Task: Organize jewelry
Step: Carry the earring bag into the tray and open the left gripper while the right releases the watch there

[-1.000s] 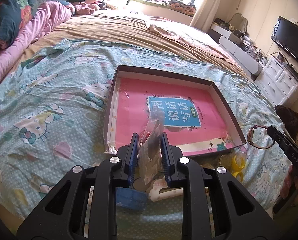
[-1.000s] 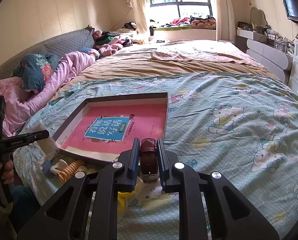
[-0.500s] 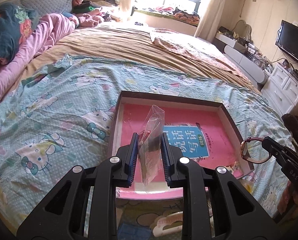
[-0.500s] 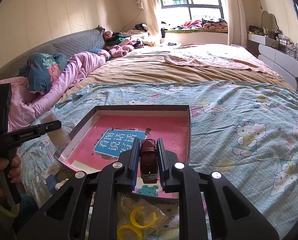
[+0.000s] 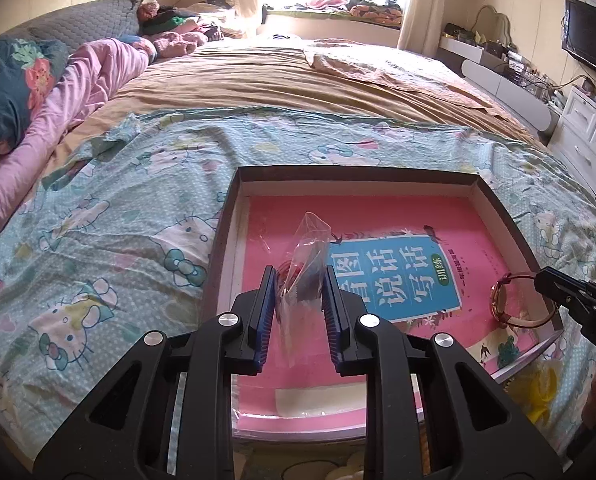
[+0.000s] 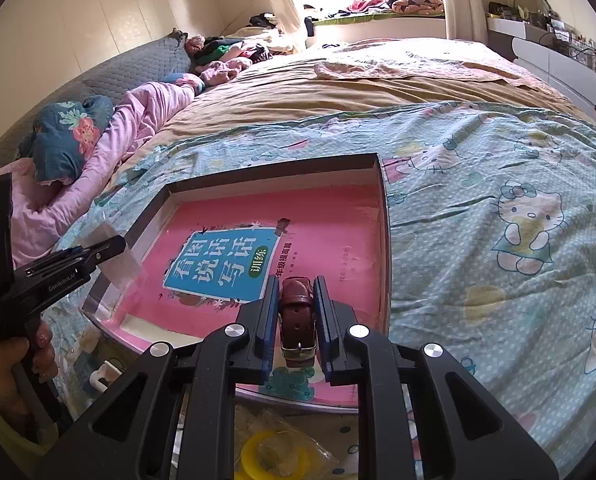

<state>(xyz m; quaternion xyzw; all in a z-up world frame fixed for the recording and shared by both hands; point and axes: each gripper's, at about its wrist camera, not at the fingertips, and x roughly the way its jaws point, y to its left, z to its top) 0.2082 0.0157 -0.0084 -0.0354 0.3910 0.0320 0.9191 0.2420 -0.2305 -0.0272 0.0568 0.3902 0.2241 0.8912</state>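
Observation:
A shallow dark-rimmed box (image 5: pixel 354 171) with a pink book cover (image 5: pixel 378 216) in it lies on the Hello Kitty bedspread. My left gripper (image 5: pixel 300 280) is shut on a clear plastic bag (image 5: pixel 304 268) with small jewelry inside, held over the box's near left part. My right gripper (image 6: pixel 297 286) is shut on a watch with a brown leather strap (image 6: pixel 296 312), held over the box's near right corner. The watch (image 5: pixel 516 300) also shows in the left wrist view at the box's right edge. The left gripper (image 6: pixel 98 252) with the bag shows in the right wrist view.
The box (image 6: pixel 274 168) sits on the bed. Yellow rings in a bag (image 6: pixel 274 456) and a white clip (image 6: pixel 104 374) lie in front of it. Pink quilt and pillows (image 5: pixel 38 80) lie at the left. A dresser (image 5: pixel 586 128) and TV (image 5: pixel 590 36) stand at the right.
Both grippers have moved forward and now hold their items over the box's near part. The loose items in front of the box have dropped out of the left wrist view.

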